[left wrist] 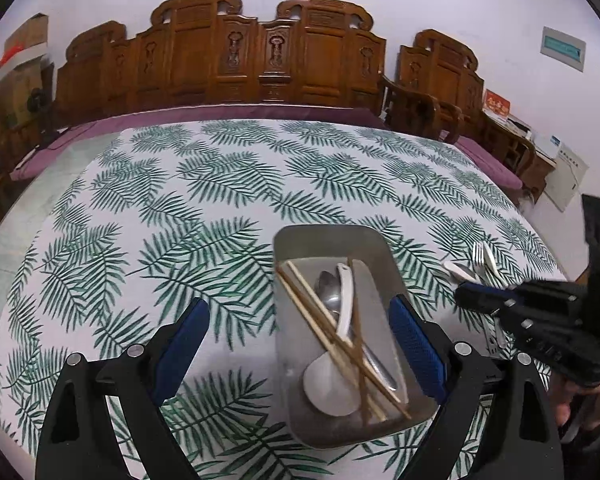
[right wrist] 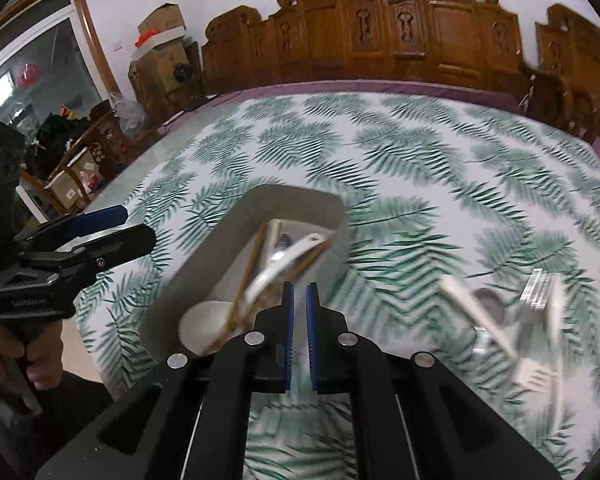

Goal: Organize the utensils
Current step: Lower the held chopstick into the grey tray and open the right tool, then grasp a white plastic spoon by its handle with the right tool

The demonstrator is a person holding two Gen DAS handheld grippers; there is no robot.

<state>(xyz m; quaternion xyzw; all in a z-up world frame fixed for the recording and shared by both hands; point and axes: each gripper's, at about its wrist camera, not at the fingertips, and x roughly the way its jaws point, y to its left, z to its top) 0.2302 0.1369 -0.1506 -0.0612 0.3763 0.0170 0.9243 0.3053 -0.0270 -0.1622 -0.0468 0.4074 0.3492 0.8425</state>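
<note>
The sorting looks partly done. The shallow grey metal rectangular tray (left wrist: 332, 240) on the desk (left wrist: 220, 184), which wears a white cloth printed with green fern leaves, already holds several tan wooden chopsticks (left wrist: 320, 320), a white ceramic soup spoon (left wrist: 330, 384) and a steel spoon (left wrist: 328, 292). The left tool (left wrist: 300, 344) stands with its blue-padded fingers wide apart, one on either side of the tray's left wall and holding nothing. The right tool (right wrist: 300, 336) has its blue pads almost together with nothing between them; it hangs over the tray's near right corner.

The step in hand is judged to be the return trip for another piece. The next move would call for the right tool to swing toward four o'clock from the tray, spread its fingers and settle on one utensil of the loose pile.

The left wrist view shows only the tips of that pile at three o'clock: a steel fork (left wrist: 477, 254) and white handles (left wrist: 458, 270) behind the right tool. The right wrist view, though blurred, shows the pile more fully, and at nine o'clock the person's hand (right wrist: 28, 360) on the left tool's grip.
</note>
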